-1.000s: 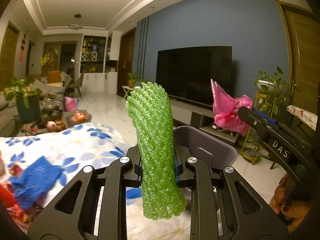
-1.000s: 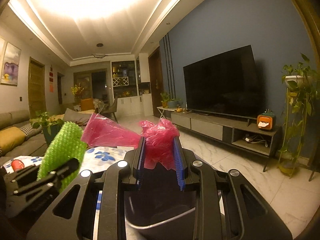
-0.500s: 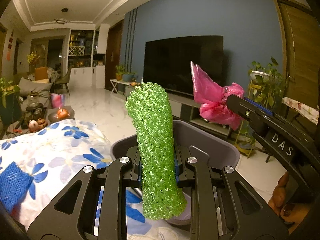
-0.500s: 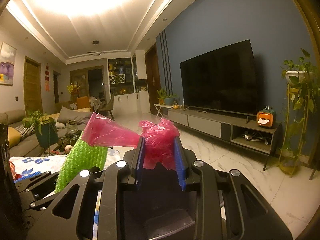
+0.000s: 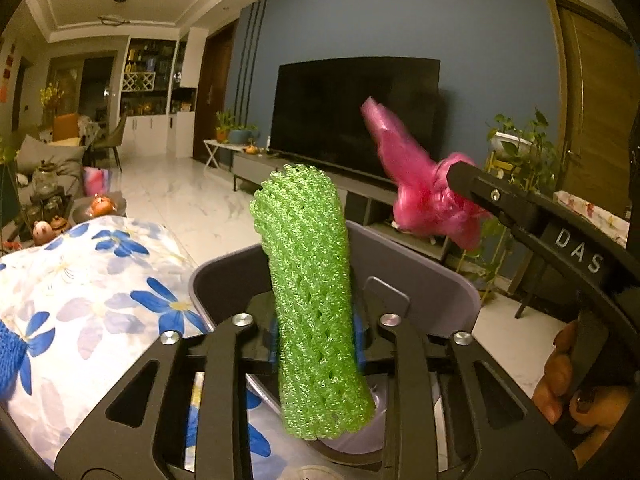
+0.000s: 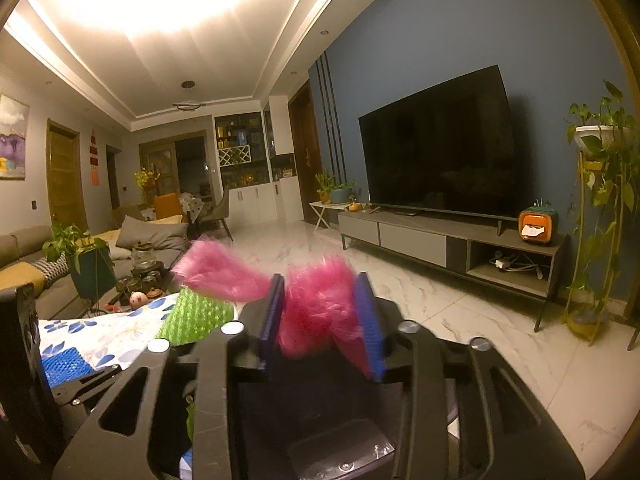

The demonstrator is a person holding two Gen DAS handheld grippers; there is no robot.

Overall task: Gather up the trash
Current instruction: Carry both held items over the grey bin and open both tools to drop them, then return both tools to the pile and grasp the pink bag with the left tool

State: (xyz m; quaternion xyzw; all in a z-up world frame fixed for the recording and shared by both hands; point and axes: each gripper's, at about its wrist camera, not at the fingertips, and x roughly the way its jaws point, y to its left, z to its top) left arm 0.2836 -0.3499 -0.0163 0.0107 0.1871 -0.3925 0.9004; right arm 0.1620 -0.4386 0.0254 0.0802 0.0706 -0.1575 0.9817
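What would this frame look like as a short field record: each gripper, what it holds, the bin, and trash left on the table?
left gripper: jaws closed on the green foam net, held upright above the bin
right gripper: jaws apart around the pink plastic bag, which is motion-blurred; grip uncertain
bin: grey, open-topped, beside the floral tablecloth; its contents are mostly hidden
trash left: blue foam net lying on the tablecloth
stage: both items over the bin, not yet dropped
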